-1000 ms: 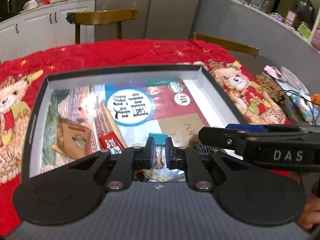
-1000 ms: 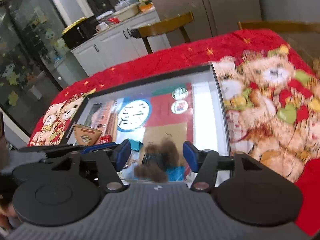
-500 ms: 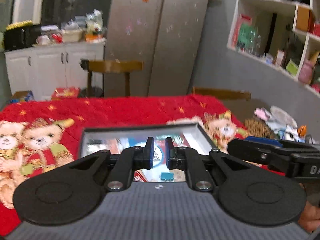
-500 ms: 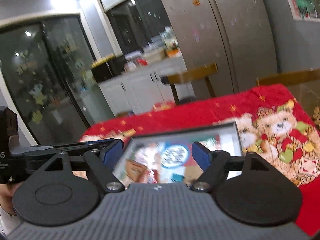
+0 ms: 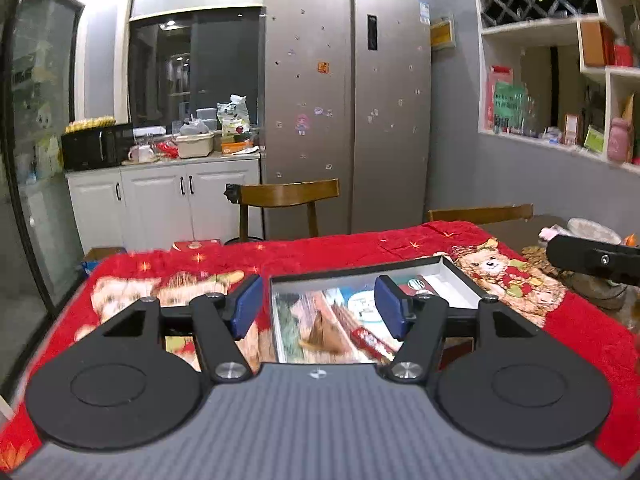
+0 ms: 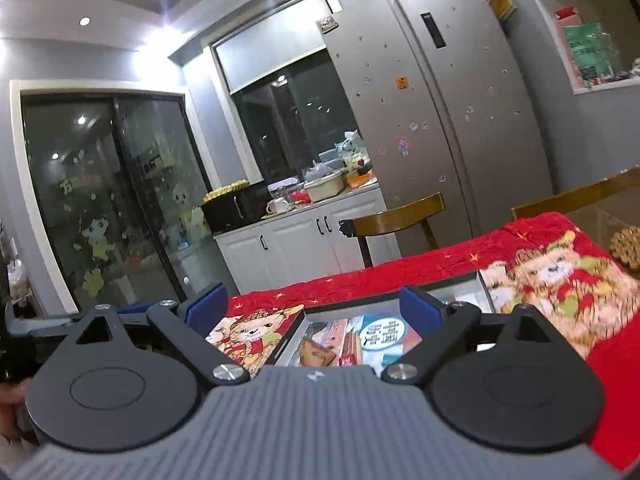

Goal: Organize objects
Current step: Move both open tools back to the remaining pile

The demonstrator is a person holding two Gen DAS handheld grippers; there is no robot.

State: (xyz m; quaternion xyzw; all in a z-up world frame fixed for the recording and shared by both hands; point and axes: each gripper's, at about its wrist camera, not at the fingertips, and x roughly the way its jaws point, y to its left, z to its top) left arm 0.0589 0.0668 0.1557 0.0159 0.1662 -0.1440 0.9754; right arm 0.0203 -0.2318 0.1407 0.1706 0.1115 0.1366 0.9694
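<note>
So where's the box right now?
The box sits on the red blanket, right of centre in the left wrist view, just beyond the open left claw; bear prints flank it.

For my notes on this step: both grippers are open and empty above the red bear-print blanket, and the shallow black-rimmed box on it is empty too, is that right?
Not quite. The left wrist view shows that the black-rimmed box is not empty: it holds a book with a round white label and other flat packets. The rest holds: the left gripper and the right gripper are open with nothing between their fingers, above the red bear-print blanket.
</note>
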